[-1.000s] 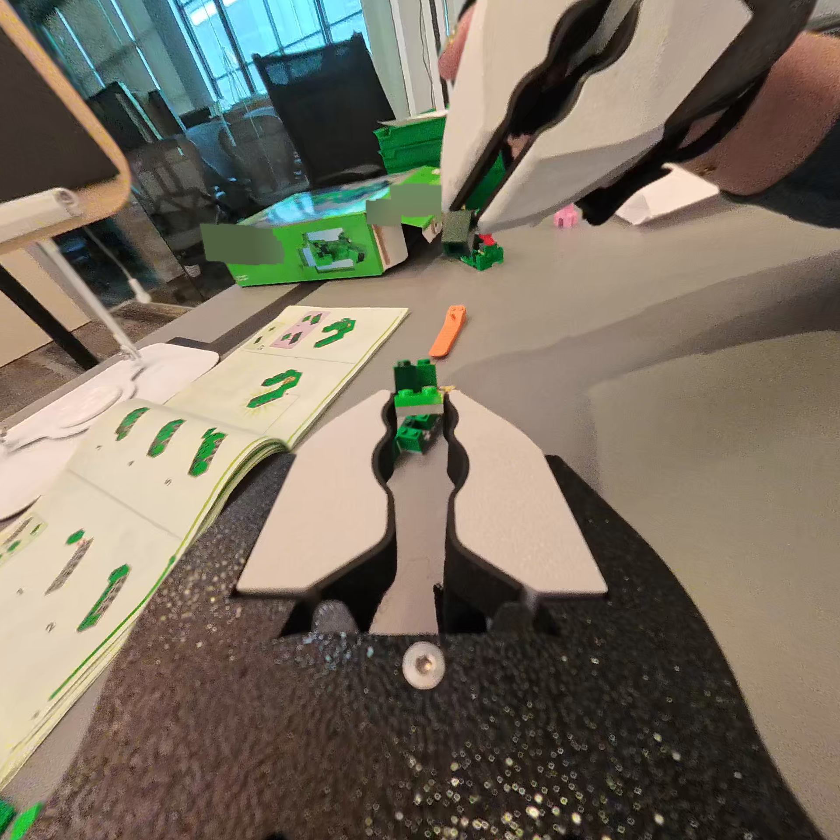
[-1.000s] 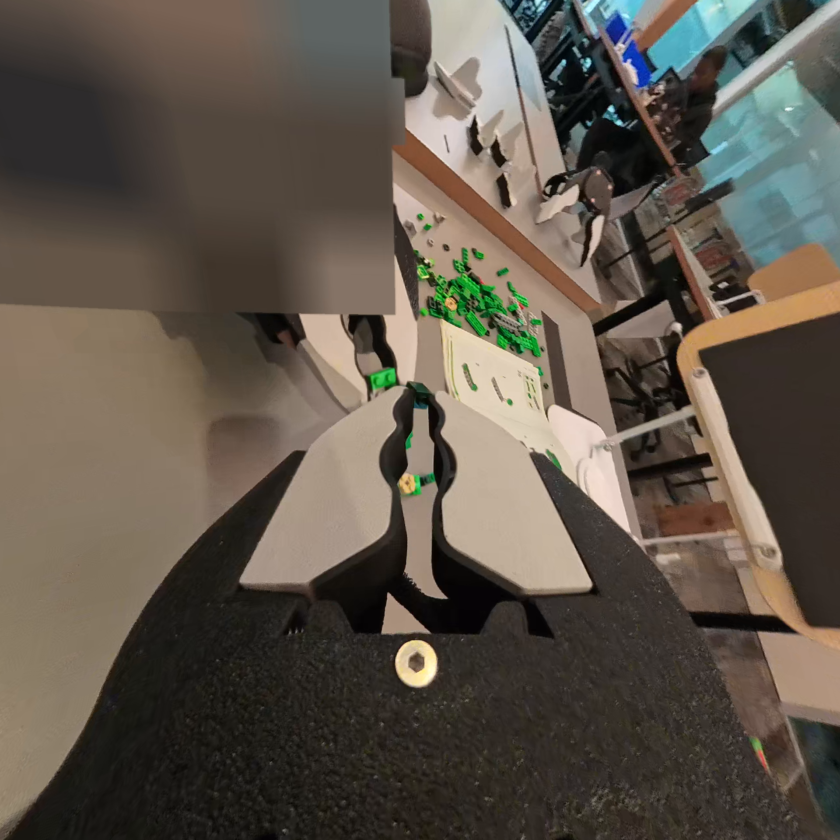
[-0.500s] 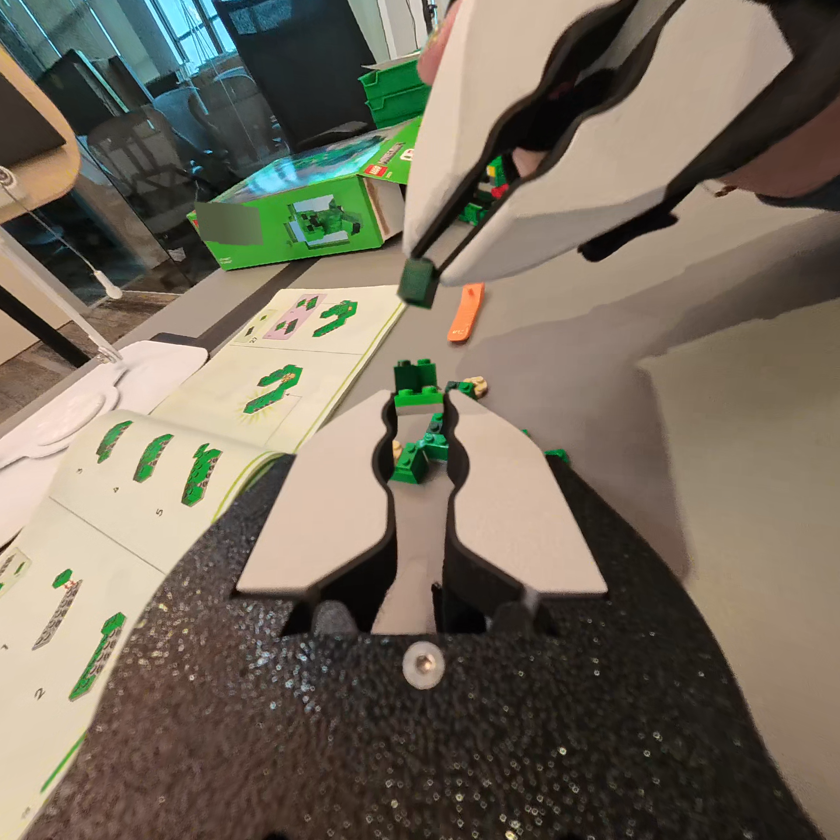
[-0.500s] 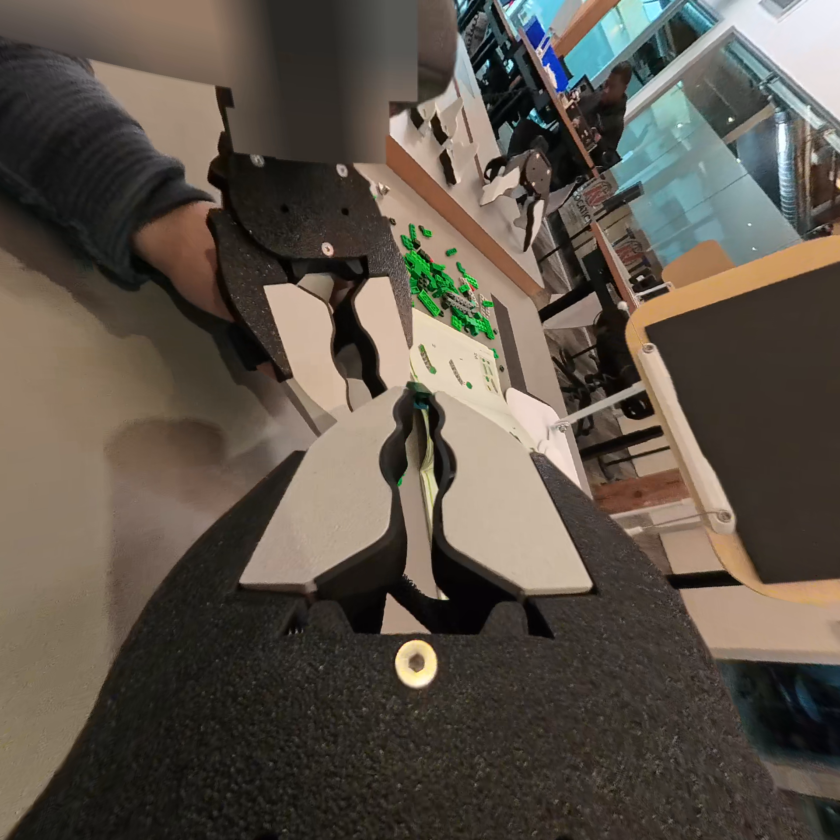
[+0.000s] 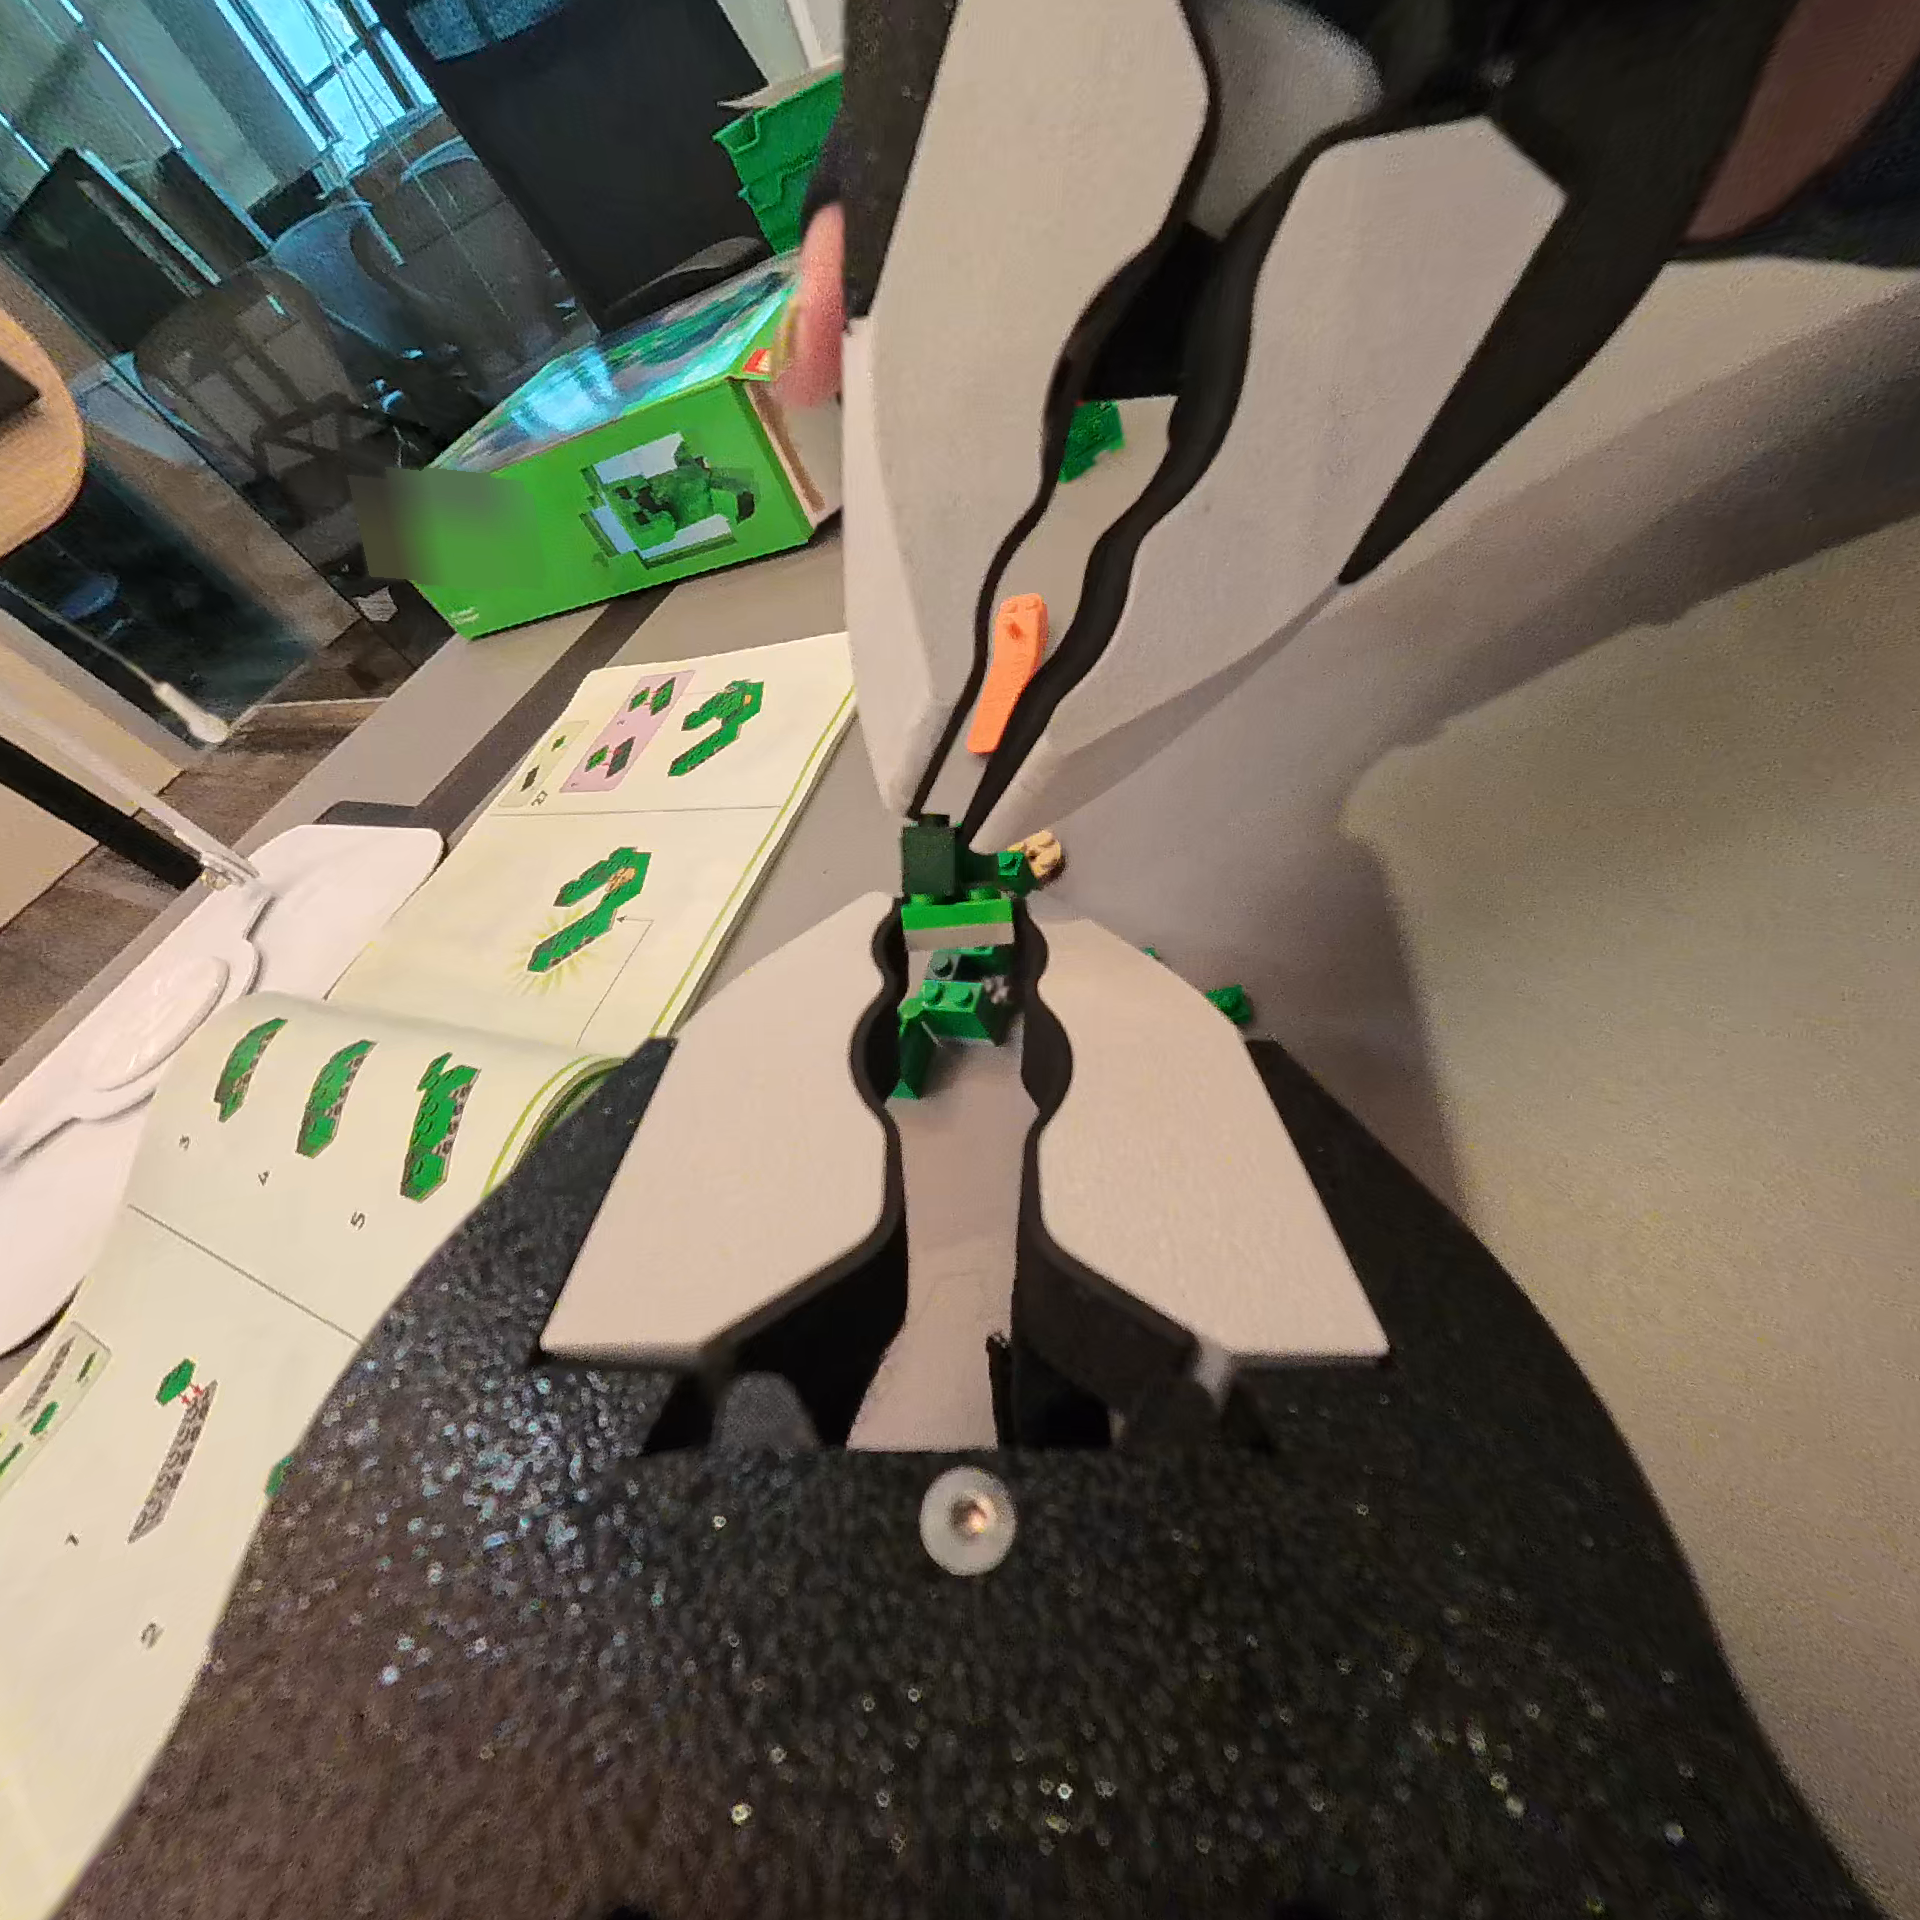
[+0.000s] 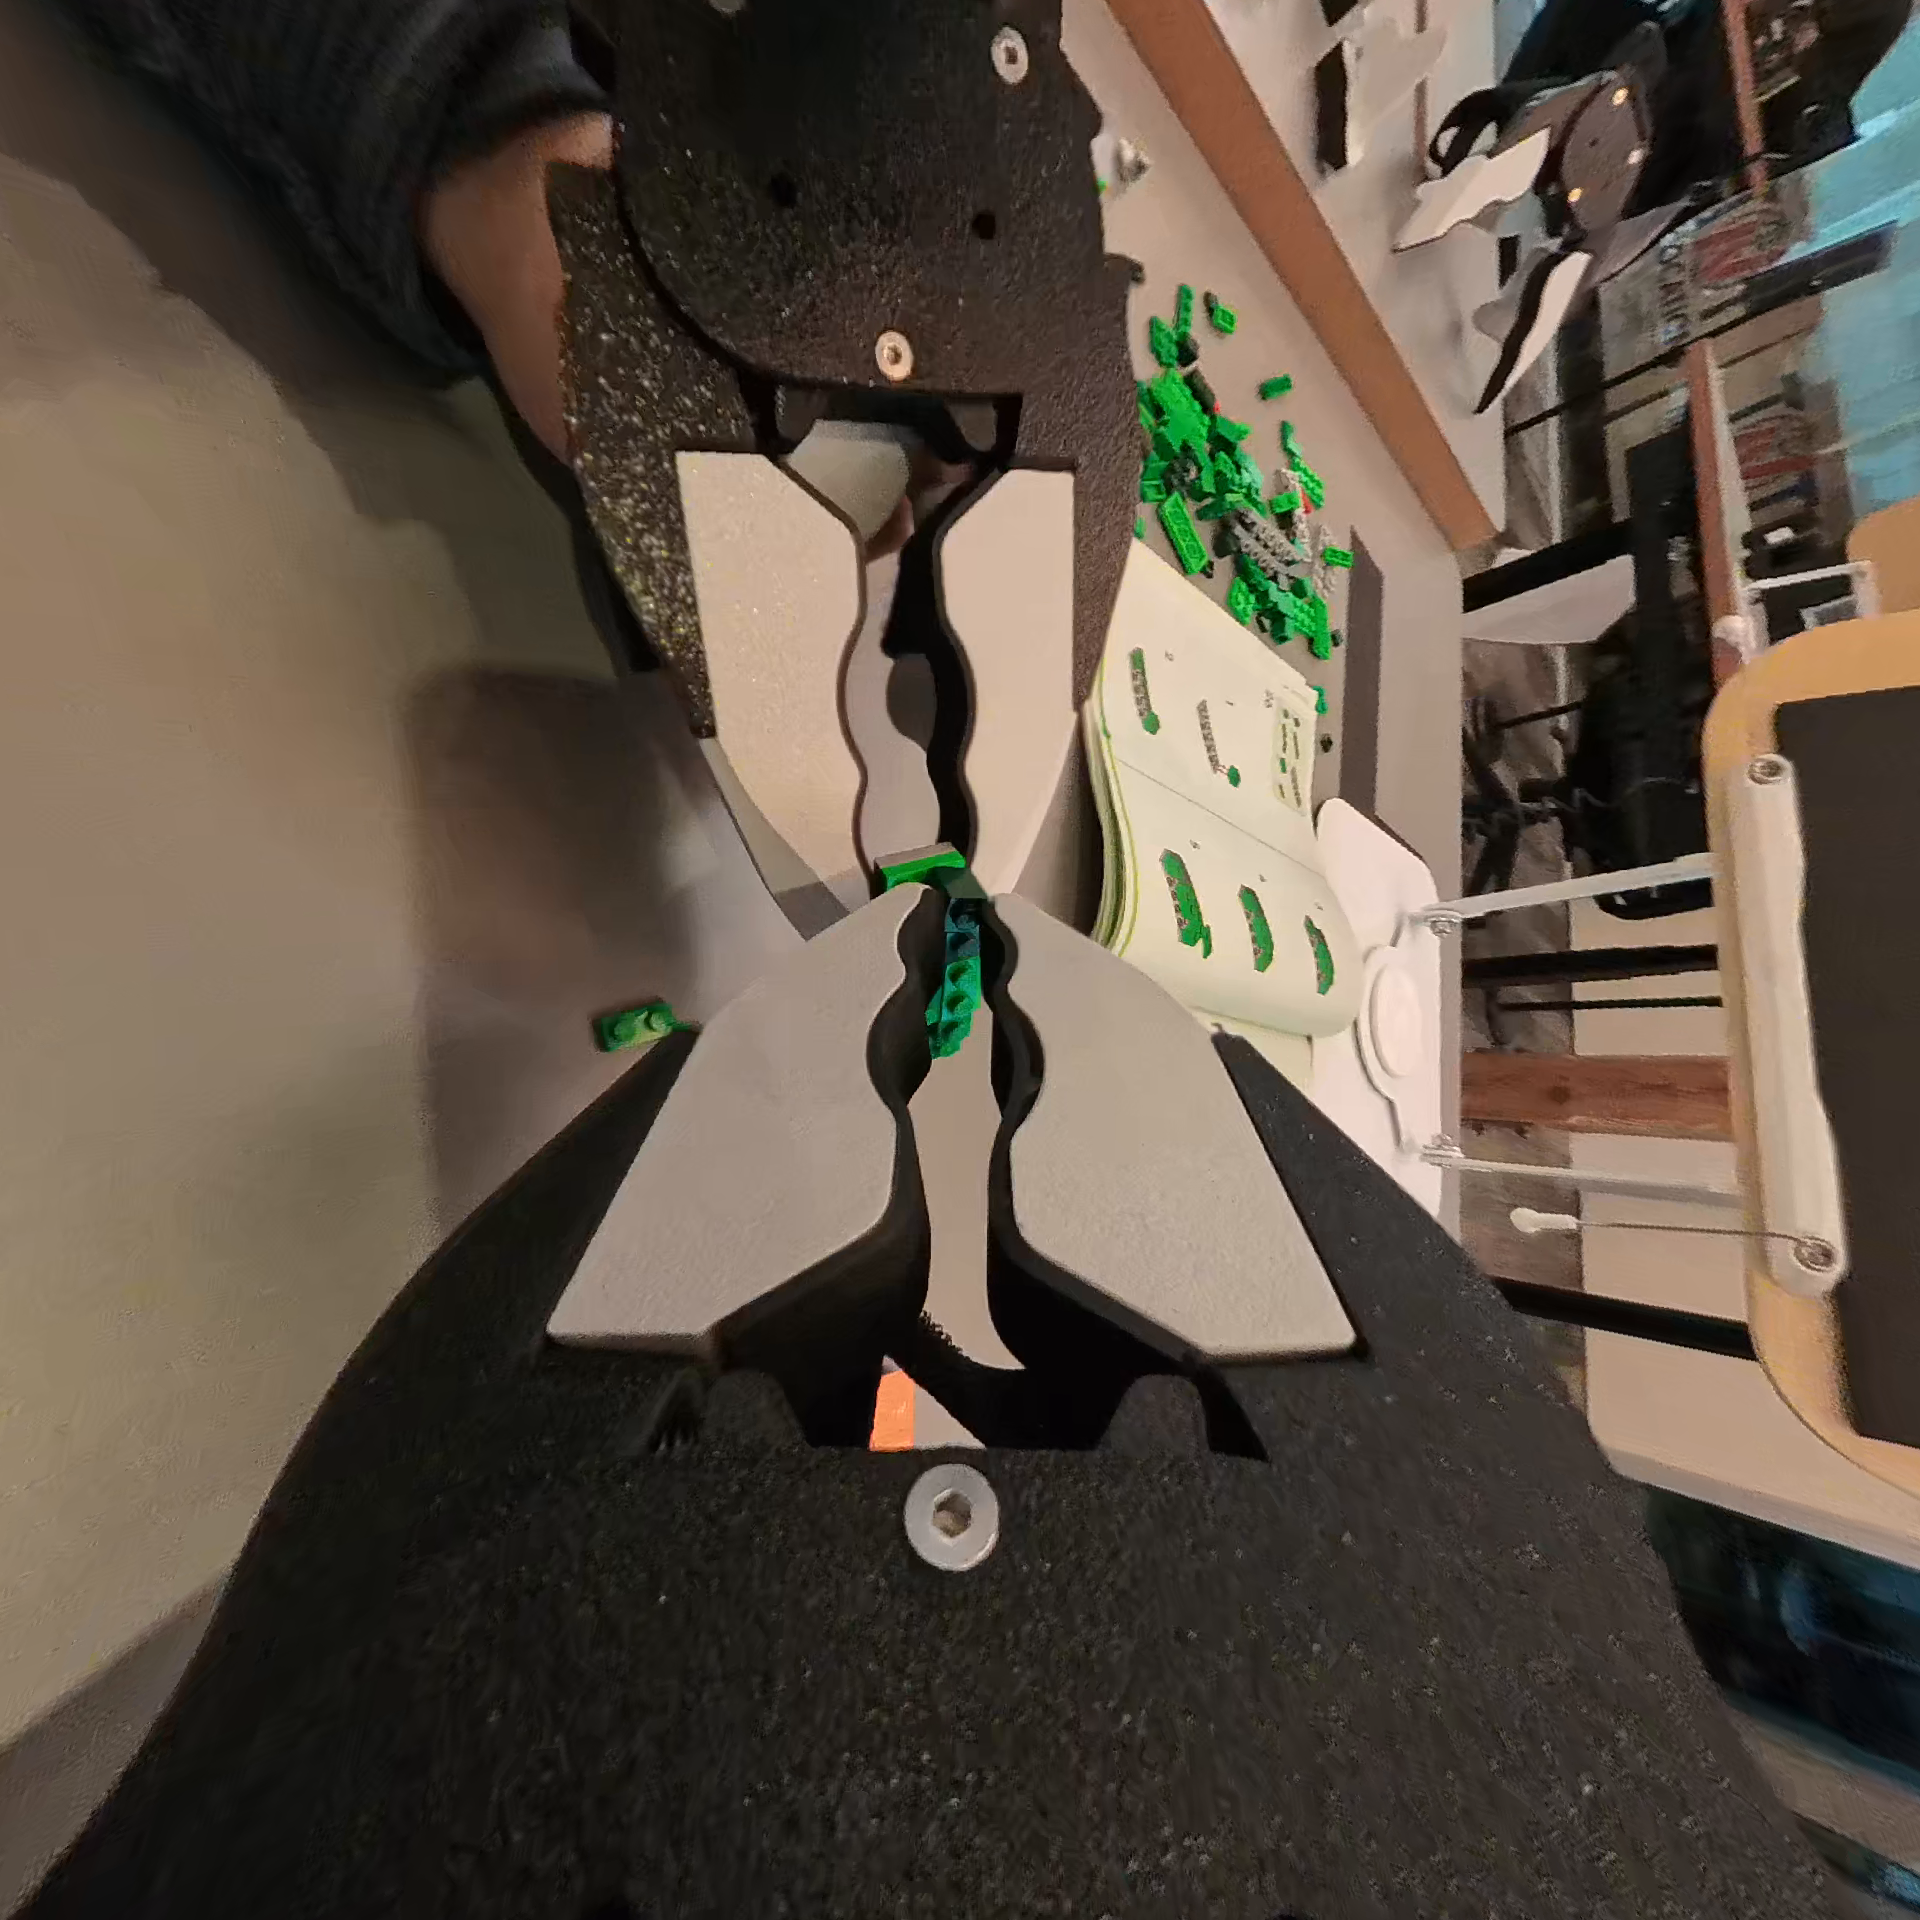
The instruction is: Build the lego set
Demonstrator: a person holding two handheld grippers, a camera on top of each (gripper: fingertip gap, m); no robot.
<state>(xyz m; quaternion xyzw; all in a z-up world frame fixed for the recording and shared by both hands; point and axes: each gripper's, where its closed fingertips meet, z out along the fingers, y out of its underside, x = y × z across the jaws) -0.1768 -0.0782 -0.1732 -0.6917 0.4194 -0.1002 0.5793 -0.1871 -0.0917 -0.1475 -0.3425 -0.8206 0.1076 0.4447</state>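
My left gripper (image 5: 956, 914) is shut on a small green lego assembly (image 5: 956, 920) held at its fingertips above the grey table. My right gripper (image 5: 940, 816) comes down from above, shut on a small dark green brick (image 5: 928, 857) that touches the top of the assembly. In the right wrist view my right gripper (image 6: 956, 899) meets the left gripper (image 6: 920, 852) tip to tip, with the bright green assembly (image 6: 920, 868) between them. Loose green bricks (image 5: 951, 1013) lie on the table under the fingers.
An open instruction booklet (image 5: 582, 935) lies to the left, with a green set box (image 5: 623, 509) behind it. An orange brick separator (image 5: 1006, 675) lies beyond the grippers. A pile of loose green bricks (image 6: 1236, 499) sits past the booklet. A white pad (image 5: 156, 987) lies far left.
My right gripper has come down and nearer with the dark green brick, from high above the table to the top of the assembly in my left gripper. The left gripper has moved slightly forward.
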